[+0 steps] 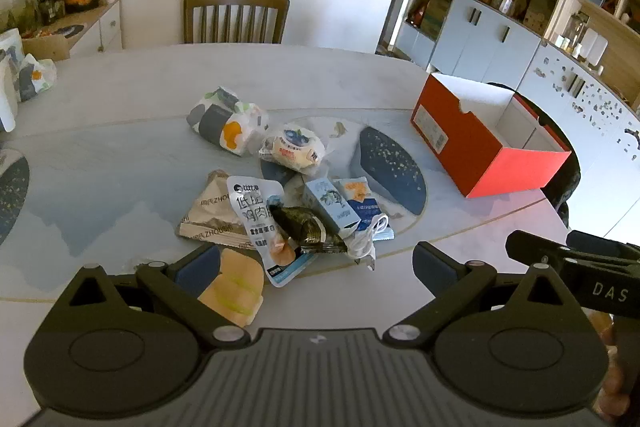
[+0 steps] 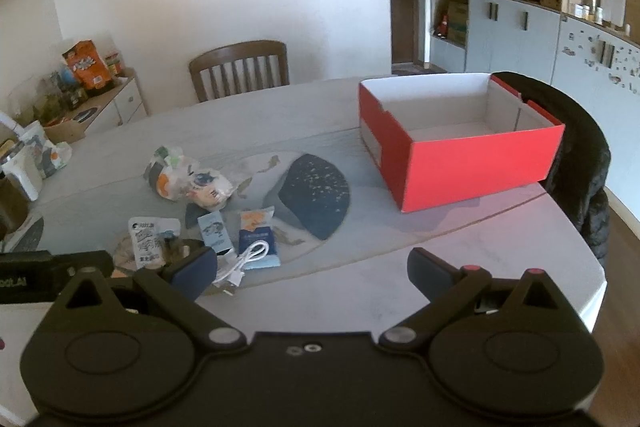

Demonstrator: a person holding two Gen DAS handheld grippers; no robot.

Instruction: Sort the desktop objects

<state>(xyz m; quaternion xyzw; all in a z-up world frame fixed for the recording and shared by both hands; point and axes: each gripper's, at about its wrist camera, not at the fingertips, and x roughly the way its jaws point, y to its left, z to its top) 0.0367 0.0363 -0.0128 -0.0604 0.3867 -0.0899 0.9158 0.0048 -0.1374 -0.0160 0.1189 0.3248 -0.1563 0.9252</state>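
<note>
- My left gripper is black, with dark blue pads on its fingers.
- My right gripper is black too, with two red pivot caps on its right finger.
- The box is red outside and plain white inside.
- The table is pale grey-white with dark blue, gold-speckled patches and thin gold lines.
- Left of the box, the tissue pack is white with grey, green and orange shapes.
- Nearer me than the tissue pack: a white pouch with black lettering, a dark green rice triangle, a pale blue carton, a blue-and-orange sachet, a white cable.
</note>
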